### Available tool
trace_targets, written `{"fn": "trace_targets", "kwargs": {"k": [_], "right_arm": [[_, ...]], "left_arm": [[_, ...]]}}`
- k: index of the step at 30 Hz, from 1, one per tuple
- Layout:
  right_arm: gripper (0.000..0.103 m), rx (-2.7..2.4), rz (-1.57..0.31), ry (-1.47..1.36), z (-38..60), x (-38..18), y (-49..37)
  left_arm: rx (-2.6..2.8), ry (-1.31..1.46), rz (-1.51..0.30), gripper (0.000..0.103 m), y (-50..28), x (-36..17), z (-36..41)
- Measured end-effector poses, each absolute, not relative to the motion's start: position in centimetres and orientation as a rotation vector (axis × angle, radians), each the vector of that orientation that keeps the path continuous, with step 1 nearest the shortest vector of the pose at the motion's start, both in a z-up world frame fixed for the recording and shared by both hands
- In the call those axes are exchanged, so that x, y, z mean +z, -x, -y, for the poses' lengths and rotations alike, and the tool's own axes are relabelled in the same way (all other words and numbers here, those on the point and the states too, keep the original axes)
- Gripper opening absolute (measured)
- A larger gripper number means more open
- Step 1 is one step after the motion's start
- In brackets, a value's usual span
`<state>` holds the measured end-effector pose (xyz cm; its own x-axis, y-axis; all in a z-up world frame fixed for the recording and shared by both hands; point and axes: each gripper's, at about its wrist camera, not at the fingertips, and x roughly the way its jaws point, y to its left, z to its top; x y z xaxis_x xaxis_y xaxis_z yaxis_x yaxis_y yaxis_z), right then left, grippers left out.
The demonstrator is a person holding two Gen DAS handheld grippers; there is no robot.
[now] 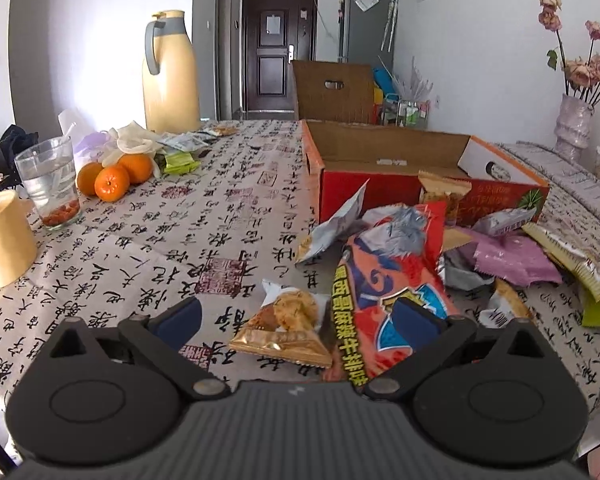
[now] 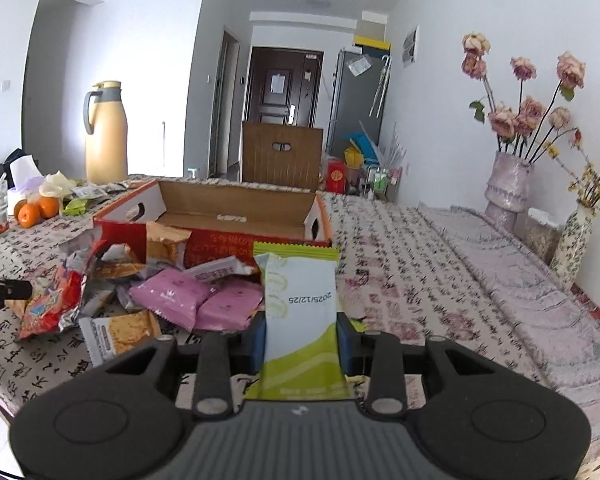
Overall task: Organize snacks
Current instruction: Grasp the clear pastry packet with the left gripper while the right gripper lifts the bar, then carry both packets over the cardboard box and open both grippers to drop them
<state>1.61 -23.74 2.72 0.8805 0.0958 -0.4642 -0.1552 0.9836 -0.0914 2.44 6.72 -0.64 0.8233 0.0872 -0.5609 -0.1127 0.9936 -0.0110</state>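
The green-and-white snack packet [image 2: 300, 312] is hiding the pile directly ahead of the right gripper [image 2: 300, 344]. The left gripper [image 2: 4, 290] is showing only as a sliver, cut off at the frame's left edge.

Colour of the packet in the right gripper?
White and lime green packet, best in the right wrist view.

The left gripper [image 1: 296, 314] points forward and downward, its blue-padded jaws spread wide with nothing pressed between them. The right gripper [image 2: 300, 340] also tilts downward, its jaws drawn close, clamping a green-and-white snack packet [image 2: 300, 304].
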Motion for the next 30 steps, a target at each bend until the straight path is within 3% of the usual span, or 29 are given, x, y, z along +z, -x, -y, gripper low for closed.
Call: {"fn": "trace_targets", "kwargs": {"k": [4, 14, 17, 21, 30], "right_arm": [[0.034, 0.136, -0.501, 0.11, 23.0, 1.8, -2.2], [0.034, 0.14, -0.539, 0.103, 21.2, 0.6, -3.5], [0.034, 0.142, -0.549, 0.102, 20.8, 0.4, -3.8], [0.034, 0.149, -0.559, 0.101, 20.3, 0.1, -4.2], [0.034, 0.171, -0.552, 0.092, 20.2, 0.2, -4.9]], "left_arm": [[0.106, 0.047, -0.615, 0.103, -3.1, -1.2, -7.4], [0.028, -0.001, -0.656, 0.08, -5.0, -1.7, -8.7], [0.002, 0.014, -0.677, 0.063, -5.6, -2.0, -9.2], [-0.015, 0.037, -0.723, 0.049, -6.2, -2.8, -9.8], [-0.013, 0.039, -0.701, 0.042, -5.8, -2.5, -9.7]]}}
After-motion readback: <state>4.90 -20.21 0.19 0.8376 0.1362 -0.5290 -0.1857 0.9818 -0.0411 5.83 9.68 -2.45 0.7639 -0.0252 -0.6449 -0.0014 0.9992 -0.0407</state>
